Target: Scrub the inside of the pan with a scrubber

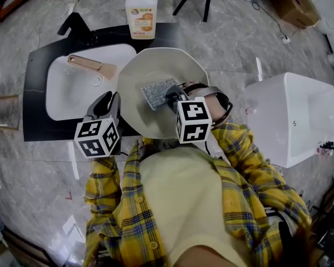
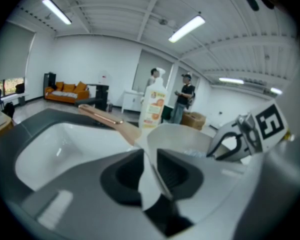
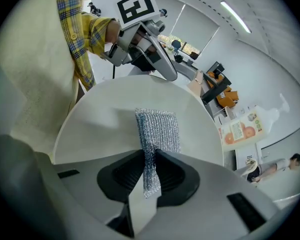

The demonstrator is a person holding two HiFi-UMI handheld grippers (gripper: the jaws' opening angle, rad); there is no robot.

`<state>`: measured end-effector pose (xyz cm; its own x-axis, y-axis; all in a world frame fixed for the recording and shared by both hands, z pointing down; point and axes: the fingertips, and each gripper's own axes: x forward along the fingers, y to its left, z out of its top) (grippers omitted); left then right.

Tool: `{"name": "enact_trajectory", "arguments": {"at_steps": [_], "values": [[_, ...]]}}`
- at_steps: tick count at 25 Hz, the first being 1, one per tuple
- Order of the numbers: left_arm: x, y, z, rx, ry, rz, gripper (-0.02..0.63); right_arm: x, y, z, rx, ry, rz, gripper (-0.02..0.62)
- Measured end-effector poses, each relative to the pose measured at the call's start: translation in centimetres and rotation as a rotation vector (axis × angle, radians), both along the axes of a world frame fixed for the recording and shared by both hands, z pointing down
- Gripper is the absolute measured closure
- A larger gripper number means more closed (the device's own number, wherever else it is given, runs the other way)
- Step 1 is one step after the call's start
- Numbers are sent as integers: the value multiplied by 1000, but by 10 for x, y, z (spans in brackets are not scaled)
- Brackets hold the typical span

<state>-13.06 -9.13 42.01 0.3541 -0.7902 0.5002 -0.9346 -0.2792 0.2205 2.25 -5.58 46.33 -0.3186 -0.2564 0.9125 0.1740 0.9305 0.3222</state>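
Observation:
A cream pan [image 1: 156, 74] is held tilted above the black counter, its copper-and-wood handle [image 1: 92, 64] reaching left over the sink. My left gripper [image 1: 112, 103] is shut on the pan's near-left rim; in the left gripper view the thin rim [image 2: 182, 134] runs between the jaws of this gripper [image 2: 150, 165]. My right gripper [image 1: 172, 96] is shut on a silver mesh scrubber [image 1: 158, 92] that lies against the pan's inside. In the right gripper view the scrubber [image 3: 157, 128] sticks out of the gripper [image 3: 150, 171] onto the pan floor [image 3: 102, 126].
A white sink basin [image 1: 72, 90] sits in the black counter [image 1: 36, 102], with a black faucet [image 1: 75, 24] behind it. A soap bottle [image 1: 141, 10] stands behind the pan. A white tub [image 1: 295, 115] is at the right. Two people [image 2: 182, 96] stand far off.

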Motion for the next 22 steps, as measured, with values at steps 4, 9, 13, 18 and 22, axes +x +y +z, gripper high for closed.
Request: {"name": "enact_trajectory", "arguments": {"at_steps": [4, 9, 13, 18, 22], "values": [[-4, 4, -17, 34, 4, -11, 538, 0, -5, -5, 20, -39, 36, 517], [1, 8, -36, 80, 8, 3, 538, -1, -11, -12, 34, -100, 87, 516], [9, 9, -48, 113, 32, 18, 541, -7, -16, -25, 25, -204, 158, 517], [16, 8, -61, 141, 82, 27, 545, -10, -25, -41, 22, -333, 244, 517], [21, 9, -67, 161, 81, 35, 555, -10, -29, -51, 11, -405, 293, 517]]}}
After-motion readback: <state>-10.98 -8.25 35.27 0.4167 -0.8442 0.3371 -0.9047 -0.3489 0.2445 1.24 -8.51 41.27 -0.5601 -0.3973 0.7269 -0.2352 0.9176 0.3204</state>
